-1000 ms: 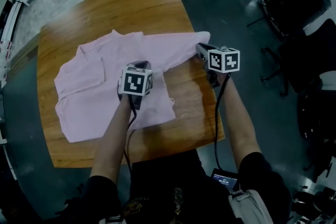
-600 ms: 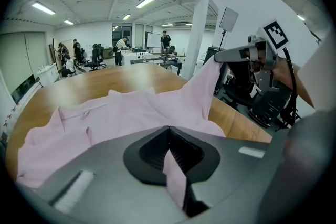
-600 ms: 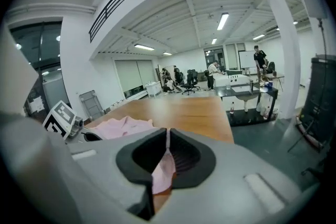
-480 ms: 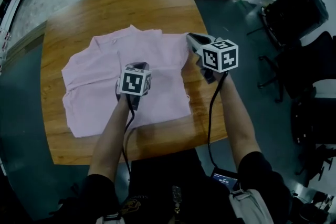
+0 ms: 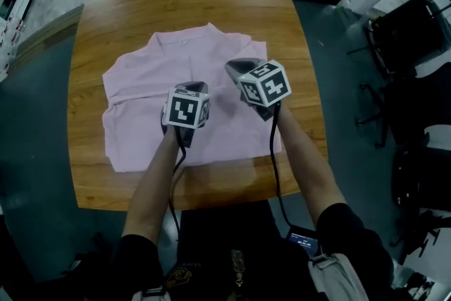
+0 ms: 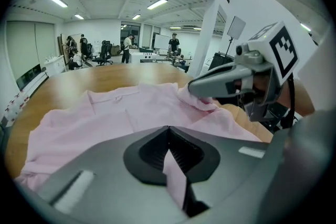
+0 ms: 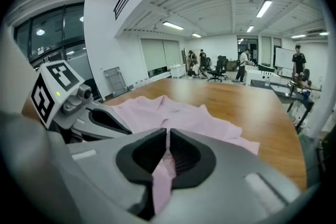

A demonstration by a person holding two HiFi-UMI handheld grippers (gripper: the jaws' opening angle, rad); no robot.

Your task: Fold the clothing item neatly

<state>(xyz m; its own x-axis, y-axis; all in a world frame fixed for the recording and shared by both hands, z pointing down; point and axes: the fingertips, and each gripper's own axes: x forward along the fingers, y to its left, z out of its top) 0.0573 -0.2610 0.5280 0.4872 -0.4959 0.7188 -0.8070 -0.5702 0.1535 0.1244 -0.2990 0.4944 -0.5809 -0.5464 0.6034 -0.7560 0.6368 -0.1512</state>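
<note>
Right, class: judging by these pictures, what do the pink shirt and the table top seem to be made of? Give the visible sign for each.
Pink shirt: thin, soft woven cloth, perhaps cotton, with a matt look. It lies limp and flat with soft creases.
Table top: wood or wood veneer, smooth with a slight sheen. Long grain lines and a warm brown tone show, but solid or veneer cannot be told.

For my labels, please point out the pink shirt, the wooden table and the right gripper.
pink shirt [image 5: 141, 137], head view, left part
wooden table [image 5: 183, 0], head view, bare far top
right gripper [image 7: 167, 136], right gripper view, between jaws
</note>
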